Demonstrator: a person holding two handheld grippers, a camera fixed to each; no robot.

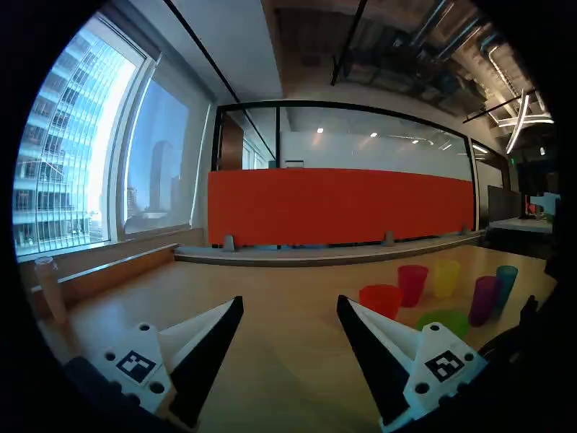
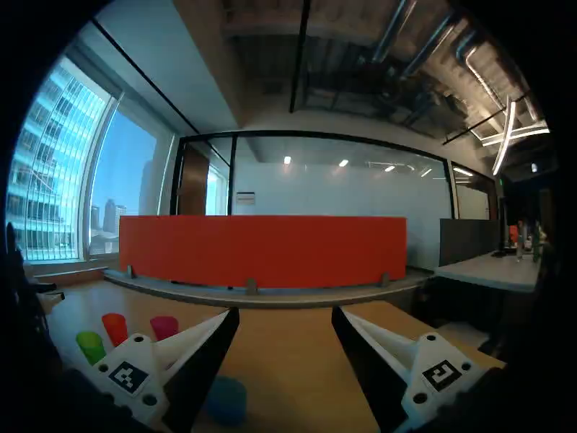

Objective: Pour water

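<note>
Left tongs (image 1: pixel 289 300) stand wide open, holding nothing; coloured cups (image 1: pixel 413 284) sit on the bench (image 1: pixel 288 375) at four o'clock. Right tongs (image 2: pixel 285 311) are wide open and empty too, a blue cup (image 2: pixel 226 399) at seven o'clock.

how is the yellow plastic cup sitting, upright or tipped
Upright: the yellow plastic cup stands on its narrow base on the wooden table, wide rim up.
</note>
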